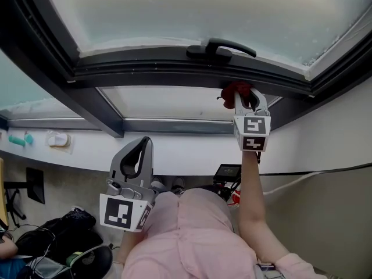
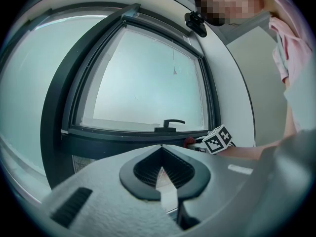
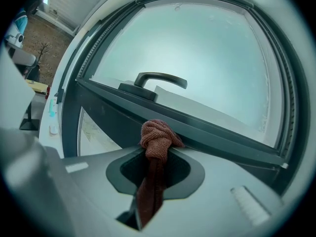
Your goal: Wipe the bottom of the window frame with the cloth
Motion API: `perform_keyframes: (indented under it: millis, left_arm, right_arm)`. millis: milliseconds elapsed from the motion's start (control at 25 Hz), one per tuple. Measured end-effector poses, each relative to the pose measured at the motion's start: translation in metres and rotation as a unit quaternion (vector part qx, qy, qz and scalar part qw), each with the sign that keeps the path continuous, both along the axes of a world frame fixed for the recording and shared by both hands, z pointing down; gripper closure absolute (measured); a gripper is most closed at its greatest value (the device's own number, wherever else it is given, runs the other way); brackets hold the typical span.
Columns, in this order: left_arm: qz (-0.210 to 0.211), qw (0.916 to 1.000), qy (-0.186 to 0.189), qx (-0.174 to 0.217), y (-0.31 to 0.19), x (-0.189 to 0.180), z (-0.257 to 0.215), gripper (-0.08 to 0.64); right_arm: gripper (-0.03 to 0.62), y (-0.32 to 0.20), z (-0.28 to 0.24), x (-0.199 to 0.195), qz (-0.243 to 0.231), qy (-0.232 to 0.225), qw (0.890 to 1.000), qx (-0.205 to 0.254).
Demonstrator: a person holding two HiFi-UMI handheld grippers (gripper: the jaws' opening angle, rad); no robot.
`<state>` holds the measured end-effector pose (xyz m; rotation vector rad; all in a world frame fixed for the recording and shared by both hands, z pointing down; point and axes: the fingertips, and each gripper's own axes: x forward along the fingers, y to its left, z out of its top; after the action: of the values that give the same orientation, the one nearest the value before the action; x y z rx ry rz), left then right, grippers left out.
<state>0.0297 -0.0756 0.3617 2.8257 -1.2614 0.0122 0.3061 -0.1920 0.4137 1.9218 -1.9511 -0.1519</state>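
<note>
The cloth (image 3: pixel 157 138) is a rust-red knitted rag, bunched into a knot-like wad right at the tips of the right claw (image 3: pixel 156 154). Its tail runs back between the jaws, which are clamped on it. The wad presses against the window frame (image 3: pixel 217 135), whose dark grey bottom rail slants across just ahead of the claw.

All 3 views face the window frame (image 1: pixel 145 68) and its handle (image 1: pixel 220 49).

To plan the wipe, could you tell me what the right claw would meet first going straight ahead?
Probably the dark bottom rail of the window frame, near the handle; the cloth it grips would touch first, though depth is unclear.
</note>
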Motion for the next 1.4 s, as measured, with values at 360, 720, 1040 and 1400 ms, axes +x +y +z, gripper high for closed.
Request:
perform_keyframes:
  millis: [360, 720, 1040, 1400]
  left_arm:
    - [0.001, 1.0000, -0.001, 0.001, 0.000, 0.004, 0.001, 0.566]
    - [0.008, 1.0000, -0.003, 0.003, -0.001, 0.010, 0.000, 0.566]
    - [0.016, 0.9998, -0.006, 0.002, -0.002, 0.017, -0.001, 0.566]
    - [0.015, 0.9999, -0.005, 0.001, -0.005, 0.018, -0.001, 0.566]
  right_arm:
    - [0.522, 0.007, 0.002, 0.027, 0.029, -0.003, 1.000, 0.001]
    - [0.522, 0.017, 0.002, 0.068, 0.075, -0.005, 0.997, 0.001]
    - [0.522, 0.029, 0.000, 0.112, 0.130, -0.007, 0.992, 0.001]
    - [0.520, 0.032, -0.001, 0.124, 0.140, -0.006, 0.990, 0.002]
